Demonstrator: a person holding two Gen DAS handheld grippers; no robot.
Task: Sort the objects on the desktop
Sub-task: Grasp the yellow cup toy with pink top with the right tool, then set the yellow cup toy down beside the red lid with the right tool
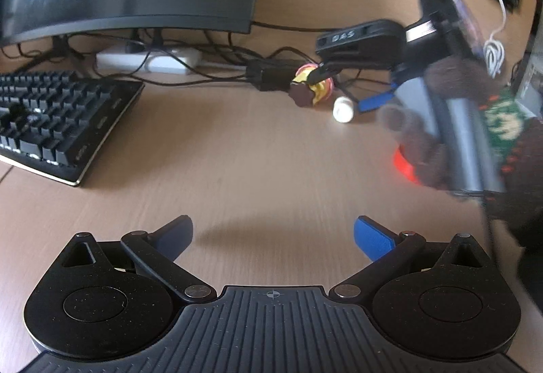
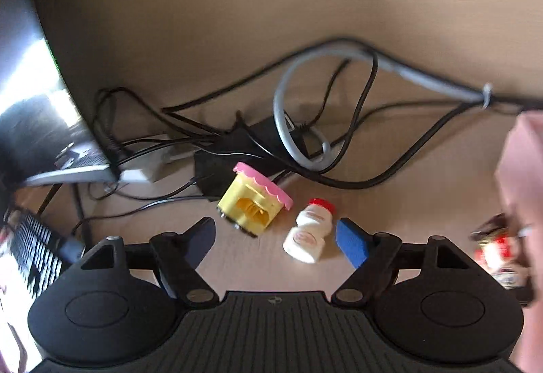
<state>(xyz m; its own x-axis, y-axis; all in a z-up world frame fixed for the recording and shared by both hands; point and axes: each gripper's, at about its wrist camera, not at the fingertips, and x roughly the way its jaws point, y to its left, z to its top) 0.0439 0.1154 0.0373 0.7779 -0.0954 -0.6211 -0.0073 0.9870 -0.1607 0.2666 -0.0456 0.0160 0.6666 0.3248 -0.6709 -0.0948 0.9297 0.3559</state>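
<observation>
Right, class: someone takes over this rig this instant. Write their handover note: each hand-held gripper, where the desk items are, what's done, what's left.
Left hand-held gripper: open, empty, over bare desk.
Right hand-held gripper: open, empty, nearing the small white bottle.
The bottle, red-capped, lies on its side by the right finger. The yellow toy jar with a pink lid lies tipped just left of it, against the cables.
Done: nothing visibly sorted yet.
Left: pick up the bottle, then the jar; where they go isn't shown.

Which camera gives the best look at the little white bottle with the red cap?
The right wrist view: the white bottle lies close, sharp, label showing, beside the yellow toy. In the left wrist view it is small and distant.
</observation>
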